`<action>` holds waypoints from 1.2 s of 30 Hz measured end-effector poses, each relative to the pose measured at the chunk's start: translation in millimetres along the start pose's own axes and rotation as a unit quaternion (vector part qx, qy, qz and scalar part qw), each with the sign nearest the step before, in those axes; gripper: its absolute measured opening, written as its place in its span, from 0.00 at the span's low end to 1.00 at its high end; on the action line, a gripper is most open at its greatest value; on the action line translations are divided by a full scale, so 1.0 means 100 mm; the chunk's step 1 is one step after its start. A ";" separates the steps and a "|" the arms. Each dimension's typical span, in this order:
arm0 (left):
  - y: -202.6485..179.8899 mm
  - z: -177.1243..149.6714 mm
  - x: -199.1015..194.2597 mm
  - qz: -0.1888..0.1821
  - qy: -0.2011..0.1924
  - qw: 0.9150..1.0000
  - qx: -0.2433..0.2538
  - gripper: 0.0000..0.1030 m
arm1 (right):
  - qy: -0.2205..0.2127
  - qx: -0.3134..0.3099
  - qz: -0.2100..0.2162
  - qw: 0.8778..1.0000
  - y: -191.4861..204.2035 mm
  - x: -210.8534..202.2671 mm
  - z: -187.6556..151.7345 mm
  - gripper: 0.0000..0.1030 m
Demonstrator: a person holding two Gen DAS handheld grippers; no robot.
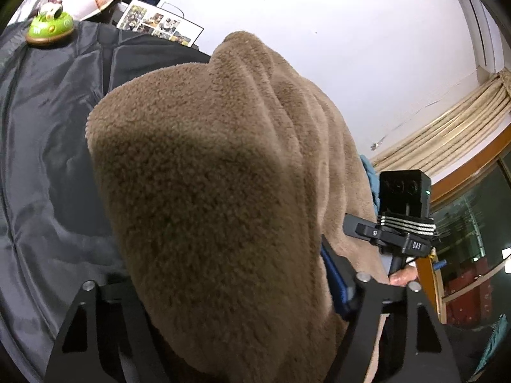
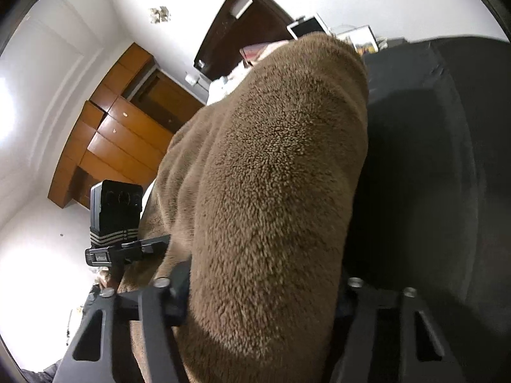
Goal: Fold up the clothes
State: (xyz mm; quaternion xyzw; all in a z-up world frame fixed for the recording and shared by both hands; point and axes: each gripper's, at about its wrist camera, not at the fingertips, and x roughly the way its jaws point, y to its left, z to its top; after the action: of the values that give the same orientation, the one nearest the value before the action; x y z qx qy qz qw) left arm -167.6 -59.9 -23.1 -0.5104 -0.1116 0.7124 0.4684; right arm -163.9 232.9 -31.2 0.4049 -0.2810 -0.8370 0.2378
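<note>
both tongs are gripping the brown fleece [image 1: 207, 166], the left tongs [image 1: 230, 303] and right tongs [image 2: 265, 300] each pinching a bunched fold, lifting it above the dark bedspread [image 1: 48, 127].

A brown fleece garment [image 2: 271, 191] bulges between the right claw [image 2: 262, 290] fingers, hanging over a dark bedcover [image 2: 431, 159]; wooden wardrobe [image 2: 121, 134] behind.

White letters "DAS" stand on the right claw's black mount [image 1: 415, 245]; nothing else is legible.
</note>
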 end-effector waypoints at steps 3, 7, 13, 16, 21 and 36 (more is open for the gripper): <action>-0.15 -0.05 -0.05 0.012 -0.004 1.000 0.011 0.65 | -0.017 -0.019 -0.017 1.000 0.09 -0.09 -0.02 0.53; -0.41 -0.09 -0.07 0.016 -0.008 0.999 0.029 0.63 | -0.046 -0.047 -0.039 0.997 0.19 -0.37 -0.05 0.52; -1.08 -0.08 0.13 -0.001 -0.010 0.997 0.070 0.63 | -0.103 -0.074 -0.080 0.989 0.19 -1.06 -0.14 0.52; -1.56 -0.01 0.36 -0.020 -0.008 0.995 0.095 0.63 | -0.138 -0.074 -0.100 0.983 0.09 -1.57 -0.16 0.52; -2.43 0.03 0.82 -0.052 0.001 0.989 0.141 0.62 | -0.193 -0.064 -0.138 0.969 -0.17 -2.40 -0.26 0.52; -4.18 -0.04 2.21 -0.117 0.043 0.973 0.195 0.59 | -0.286 0.000 -0.242 0.927 -1.01 -4.12 -0.50 0.52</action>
State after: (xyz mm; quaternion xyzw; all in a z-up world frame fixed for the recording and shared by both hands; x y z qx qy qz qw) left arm 57.9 335.5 103.7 -0.4231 -0.0091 0.6381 0.6432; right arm 90.0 550.5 100.5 0.2040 -0.2311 -0.9493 -0.0623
